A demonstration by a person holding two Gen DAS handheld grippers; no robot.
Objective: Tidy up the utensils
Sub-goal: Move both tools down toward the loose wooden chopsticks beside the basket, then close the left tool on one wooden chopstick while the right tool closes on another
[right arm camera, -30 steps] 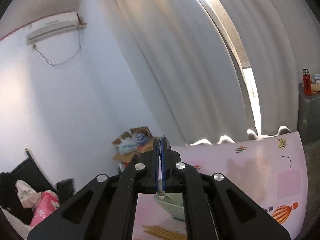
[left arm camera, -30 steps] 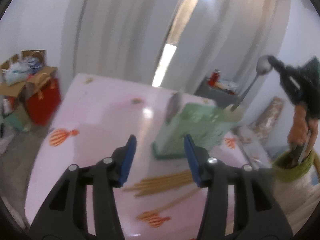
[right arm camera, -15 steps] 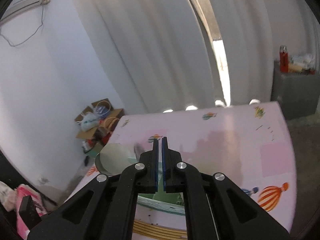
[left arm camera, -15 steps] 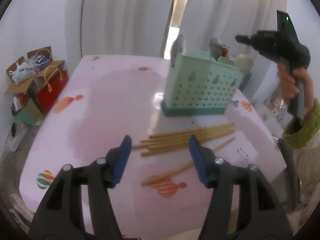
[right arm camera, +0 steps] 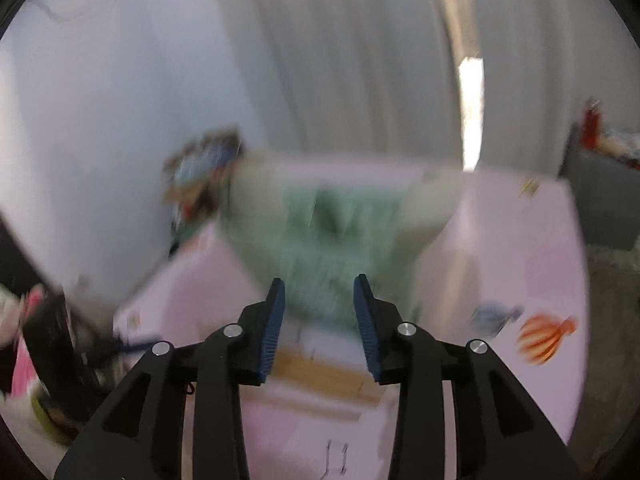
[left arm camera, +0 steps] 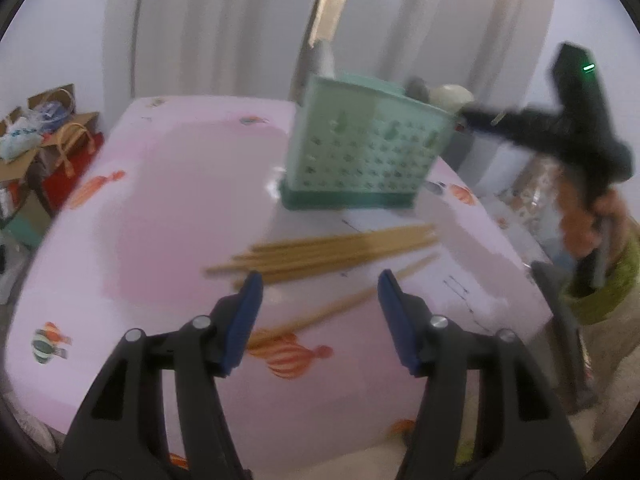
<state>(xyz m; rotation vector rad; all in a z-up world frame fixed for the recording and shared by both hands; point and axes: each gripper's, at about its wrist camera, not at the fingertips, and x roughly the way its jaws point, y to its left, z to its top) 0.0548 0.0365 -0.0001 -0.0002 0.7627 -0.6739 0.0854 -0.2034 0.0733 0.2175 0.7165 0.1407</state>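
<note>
Utensil caddy [left arm camera: 362, 152], mint green and perforated, upright on pink tablecloth [left arm camera: 168, 208] beyond spread, empty left gripper [left arm camera: 320, 312], spoon heads [left arm camera: 448, 94] poking above its rim, loose wooden chopsticks [left arm camera: 332, 248] between, right gripper [right arm camera: 319, 318] just opening, nothing held.

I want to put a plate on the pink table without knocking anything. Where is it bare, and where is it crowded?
The pink table is bare left of the green holder, out to the left edge, and along the near edge by the balloon prints. The middle is crowded: chopsticks lie in front of the holder, one stray stick nearer the left gripper.
</note>
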